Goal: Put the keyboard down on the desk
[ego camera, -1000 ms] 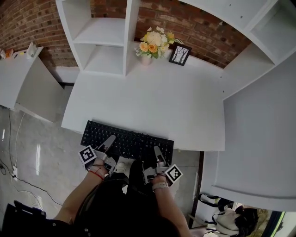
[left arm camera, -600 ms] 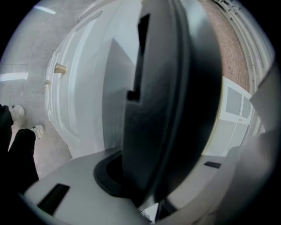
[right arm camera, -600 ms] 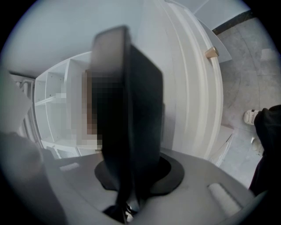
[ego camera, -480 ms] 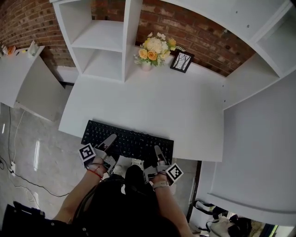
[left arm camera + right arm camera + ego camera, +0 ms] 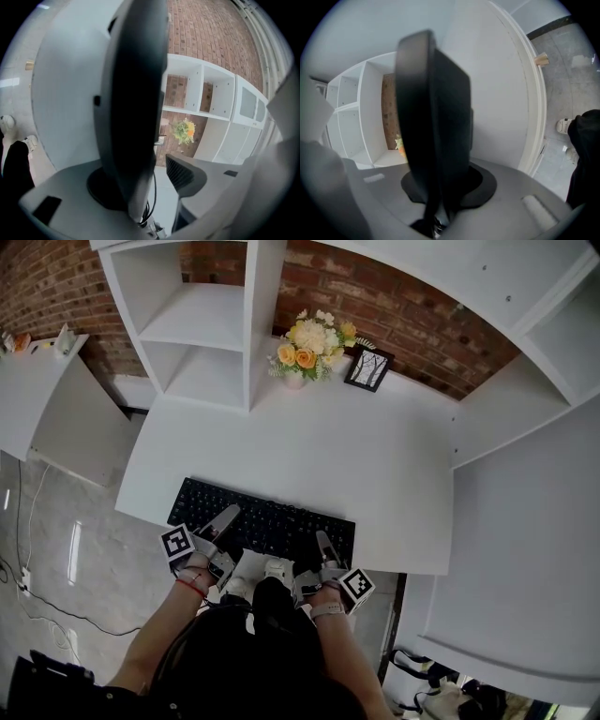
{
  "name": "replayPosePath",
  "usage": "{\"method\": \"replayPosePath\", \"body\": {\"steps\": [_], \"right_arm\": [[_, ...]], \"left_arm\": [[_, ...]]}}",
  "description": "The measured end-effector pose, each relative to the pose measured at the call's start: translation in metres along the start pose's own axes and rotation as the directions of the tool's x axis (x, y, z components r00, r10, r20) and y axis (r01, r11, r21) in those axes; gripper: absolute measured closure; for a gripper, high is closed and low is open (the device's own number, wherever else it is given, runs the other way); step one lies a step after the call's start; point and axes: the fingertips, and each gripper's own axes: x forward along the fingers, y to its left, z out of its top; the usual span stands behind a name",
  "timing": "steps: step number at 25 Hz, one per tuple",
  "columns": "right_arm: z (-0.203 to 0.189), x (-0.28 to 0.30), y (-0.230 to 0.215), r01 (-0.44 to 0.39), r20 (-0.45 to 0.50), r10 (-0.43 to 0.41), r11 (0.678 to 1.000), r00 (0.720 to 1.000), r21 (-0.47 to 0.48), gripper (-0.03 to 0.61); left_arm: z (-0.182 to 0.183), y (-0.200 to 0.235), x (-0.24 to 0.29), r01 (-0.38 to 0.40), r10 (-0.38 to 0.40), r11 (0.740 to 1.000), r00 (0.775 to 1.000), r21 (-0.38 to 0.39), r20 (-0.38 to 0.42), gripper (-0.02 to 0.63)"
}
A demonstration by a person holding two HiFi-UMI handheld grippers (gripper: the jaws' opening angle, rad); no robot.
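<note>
Keyboard [image 5: 267,524] sits on the white desk [image 5: 375,465], at its near edge. Left gripper [image 5: 223,518]: jaws just opening, keyboard between them, unpinched. Right gripper [image 5: 322,542] clamps the near edge. We judge it light, stiff and slick; grip the long edge near both ends. Only container: vase [image 5: 294,379], holding flowers [image 5: 309,334].
</note>
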Motion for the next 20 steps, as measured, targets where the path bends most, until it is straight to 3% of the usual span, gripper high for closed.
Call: {"method": "replayPosePath", "body": {"steps": [7,14,18,20], "right_arm": [[0.007,0.016,0.006,0.023,0.004,-0.023,1.000,1.000,0.006,0.511],[0.014,0.030,0.010,0.021,0.040,-0.022,0.999,0.999,0.028,0.509],[0.020,0.040,0.010,0.002,0.057,-0.004,0.999,0.998,0.034,0.509],[0.021,0.045,0.012,-0.002,0.064,0.000,0.999,0.998,0.038,0.508]], "left_arm": [[-0.002,-0.009,0.008,0.034,-0.029,0.998,0.996,0.058,-0.079,0.340],[-0.025,-0.012,0.002,0.041,0.008,0.978,0.971,0.202,-0.237,0.327],[-0.045,-0.009,-0.006,0.060,0.058,0.938,0.943,0.342,-0.327,0.327],[-0.052,-0.004,-0.011,0.046,0.128,0.889,0.930,0.455,-0.344,0.339]]}}
